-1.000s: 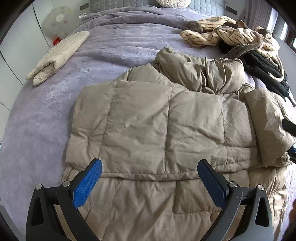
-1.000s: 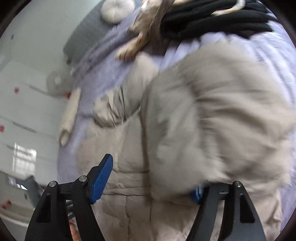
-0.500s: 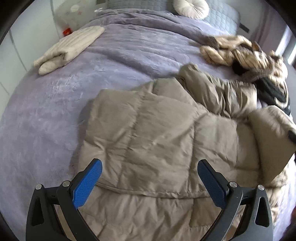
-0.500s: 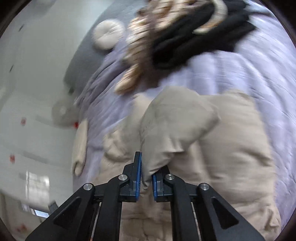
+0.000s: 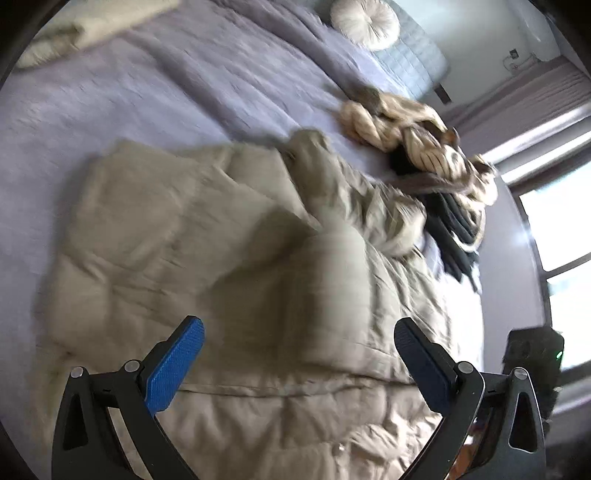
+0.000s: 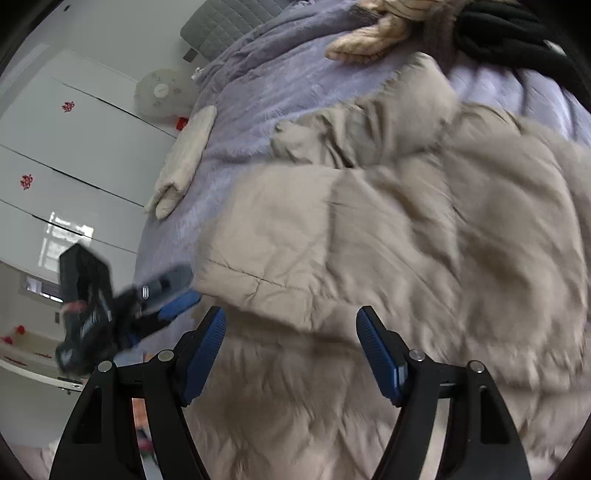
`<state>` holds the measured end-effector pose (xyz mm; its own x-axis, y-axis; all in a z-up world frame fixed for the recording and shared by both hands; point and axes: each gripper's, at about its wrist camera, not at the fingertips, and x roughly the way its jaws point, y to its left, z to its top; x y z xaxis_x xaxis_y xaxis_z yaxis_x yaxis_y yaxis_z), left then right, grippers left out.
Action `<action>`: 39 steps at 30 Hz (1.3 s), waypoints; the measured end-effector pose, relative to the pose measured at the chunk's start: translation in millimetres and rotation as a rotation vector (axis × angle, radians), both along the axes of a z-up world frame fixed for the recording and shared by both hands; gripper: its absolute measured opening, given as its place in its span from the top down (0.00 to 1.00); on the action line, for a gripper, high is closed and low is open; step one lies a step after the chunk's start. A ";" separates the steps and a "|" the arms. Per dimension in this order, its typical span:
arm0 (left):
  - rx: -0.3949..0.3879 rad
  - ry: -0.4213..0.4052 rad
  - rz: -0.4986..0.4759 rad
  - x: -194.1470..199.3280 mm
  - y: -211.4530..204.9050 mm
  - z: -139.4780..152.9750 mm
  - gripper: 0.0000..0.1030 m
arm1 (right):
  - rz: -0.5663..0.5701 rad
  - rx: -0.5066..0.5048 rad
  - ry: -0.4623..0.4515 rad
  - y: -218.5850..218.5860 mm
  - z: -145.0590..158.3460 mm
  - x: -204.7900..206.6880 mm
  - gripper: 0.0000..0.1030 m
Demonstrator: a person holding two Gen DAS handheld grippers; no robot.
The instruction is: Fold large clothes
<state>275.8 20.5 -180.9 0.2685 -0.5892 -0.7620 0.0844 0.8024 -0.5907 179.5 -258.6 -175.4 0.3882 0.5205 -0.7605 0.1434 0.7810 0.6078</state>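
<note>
A beige quilted down jacket (image 5: 236, 266) lies spread on the purple bed (image 5: 147, 92), with both sleeves folded in over its body. It also fills the right wrist view (image 6: 406, 229). My left gripper (image 5: 299, 354) is open and empty, hovering above the jacket's lower part. My right gripper (image 6: 291, 339) is open and empty, just above the jacket's folded edge. The left gripper shows blurred at the left of the right wrist view (image 6: 162, 299).
A heap of striped cream and black clothes (image 5: 436, 158) lies at the far right of the bed. A folded cream garment (image 6: 184, 158) lies near the bed's left side. A round cushion (image 5: 364, 22) rests by the grey headboard. White wardrobe doors (image 6: 74, 147) stand left.
My right gripper was shut on the jacket's right sleeve, carried it over the body, then opened and let go. My left gripper stayed open and swung to the right.
</note>
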 end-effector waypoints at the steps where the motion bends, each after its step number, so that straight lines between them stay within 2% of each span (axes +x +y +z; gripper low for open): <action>1: -0.016 0.017 -0.030 2.4 -6.4 -5.2 0.00 | -0.021 0.000 0.017 -10.7 -2.6 -12.1 0.25; 3: -0.014 0.045 -0.072 5.3 -19.1 -15.8 0.00 | -0.082 0.014 0.053 -34.6 -10.6 -40.0 0.25; 6: 0.041 0.069 -0.126 14.4 -40.7 -33.5 0.00 | -0.218 0.048 0.093 -76.2 -22.5 -76.1 0.25; 9: 0.072 0.058 -0.147 18.4 -56.9 -38.4 0.00 | -0.375 0.156 0.088 -114.8 -34.8 -93.9 0.25; 11: 0.070 0.052 -0.172 22.7 -68.0 -36.8 0.04 | -0.451 0.220 0.070 -135.3 -39.2 -99.9 0.25; 12: 0.065 0.045 -0.187 23.9 -72.1 -35.1 0.25 | -0.491 0.254 0.051 -145.8 -41.3 -100.7 0.25; 13: 0.067 0.037 -0.211 24.8 -78.3 -31.3 0.56 | -0.508 0.265 0.043 -150.5 -42.1 -100.1 0.25; 15: 0.077 0.041 -0.223 25.7 -81.3 -27.7 0.86 | -0.545 0.279 0.030 -162.4 -42.5 -95.8 0.25; 16: 0.052 0.029 -0.211 23.7 -77.6 -21.6 0.86 | -0.552 0.276 0.027 -165.5 -41.4 -92.6 0.25; 18: 0.038 -0.029 -0.189 14.9 -66.2 -8.4 0.86 | -0.567 0.239 0.011 -172.3 -34.1 -89.0 0.38; 19: 0.041 -0.040 -0.180 11.2 -61.4 -5.9 0.86 | -0.579 0.200 0.011 -177.0 -31.0 -87.6 0.75; 20: 0.053 -0.038 -0.171 7.6 -55.8 -7.2 0.86 | -0.585 0.159 0.026 -180.5 -31.1 -86.1 0.95; 23: 0.094 0.005 -0.170 1.8 -46.8 -26.1 0.86 | -0.585 0.097 0.055 -184.7 -44.9 -82.7 0.95; 26: 0.137 0.010 -0.172 -2.9 -42.5 -38.5 0.84 | -0.602 0.114 0.085 -181.7 -69.3 -75.8 0.95; 28: 0.157 0.010 -0.154 -5.6 -35.5 -35.9 0.84 | -0.625 0.157 0.082 -184.8 -76.9 -82.0 0.95; 30: 0.230 -0.012 -0.137 -7.4 -25.6 -24.4 0.83 | -0.621 0.174 0.081 -189.0 -76.1 -86.4 0.95; 31: 0.262 -0.024 -0.134 -8.8 -19.5 -20.1 0.83 | -0.601 0.176 0.092 -189.4 -72.4 -86.7 0.90; 33: 0.302 -0.043 -0.121 -8.3 -7.3 -9.6 0.83 | -0.539 0.159 0.126 -185.6 -61.6 -93.0 0.74; 34: 0.304 -0.052 -0.112 -6.7 -1.5 -1.4 0.84 | -0.483 0.138 0.127 -182.4 -50.1 -94.0 0.54; 36: 0.304 -0.071 -0.107 -4.5 1.3 9.0 0.83 | -0.392 0.096 0.074 -177.2 -23.7 -98.4 0.31; 39: 0.282 -0.113 -0.129 0.8 -20.4 22.7 0.83 | -0.364 0.072 -0.051 -188.7 10.5 -98.9 0.31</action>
<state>276.7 0.1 -158.2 0.2980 -0.3938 -0.8695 0.2481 0.9116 -0.3278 80.5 -447.3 -164.9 0.5941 0.3928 -0.7020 0.3723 0.6393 0.6728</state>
